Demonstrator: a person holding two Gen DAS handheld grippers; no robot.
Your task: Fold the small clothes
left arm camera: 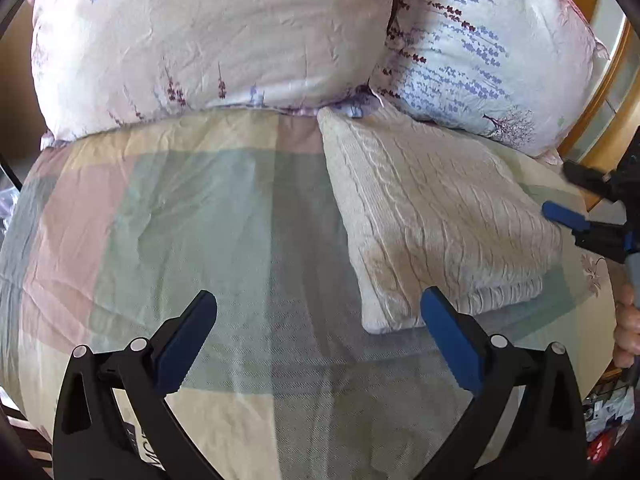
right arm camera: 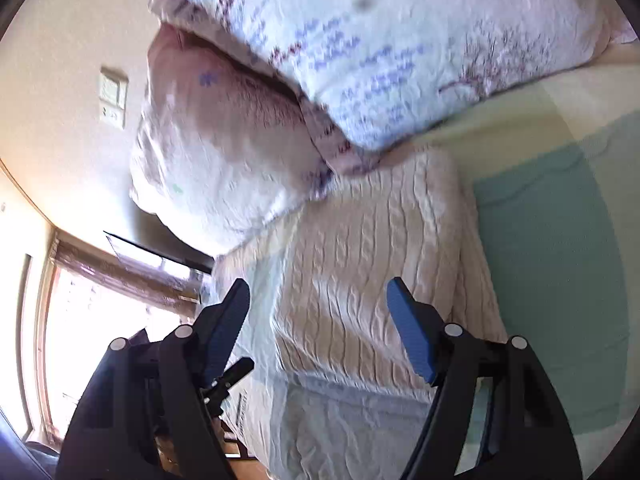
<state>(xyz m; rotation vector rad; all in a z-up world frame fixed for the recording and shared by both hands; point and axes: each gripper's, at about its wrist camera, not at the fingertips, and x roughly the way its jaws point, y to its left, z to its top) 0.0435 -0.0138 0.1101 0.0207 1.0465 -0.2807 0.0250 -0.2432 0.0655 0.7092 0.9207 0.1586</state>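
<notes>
A cream cable-knit sweater (left arm camera: 436, 216) lies folded into a flat rectangle on the bed, right of centre, its far corner touching the pillows. In the right wrist view the sweater (right arm camera: 360, 272) fills the middle. My left gripper (left arm camera: 320, 320) is open and empty, hovering just in front of the sweater's near left corner. My right gripper (right arm camera: 318, 312) is open and empty above the sweater's edge; it also shows in the left wrist view (left arm camera: 568, 196) at the sweater's right side.
A pastel checked sheet (left arm camera: 180, 220) covers the bed. Two floral pillows (left arm camera: 208, 36) (left arm camera: 492, 52) stand along the far side. A wooden bed frame (left arm camera: 612, 92) is at the right. A wall switch (right arm camera: 113, 96) and a window (right arm camera: 80, 320) show on the left.
</notes>
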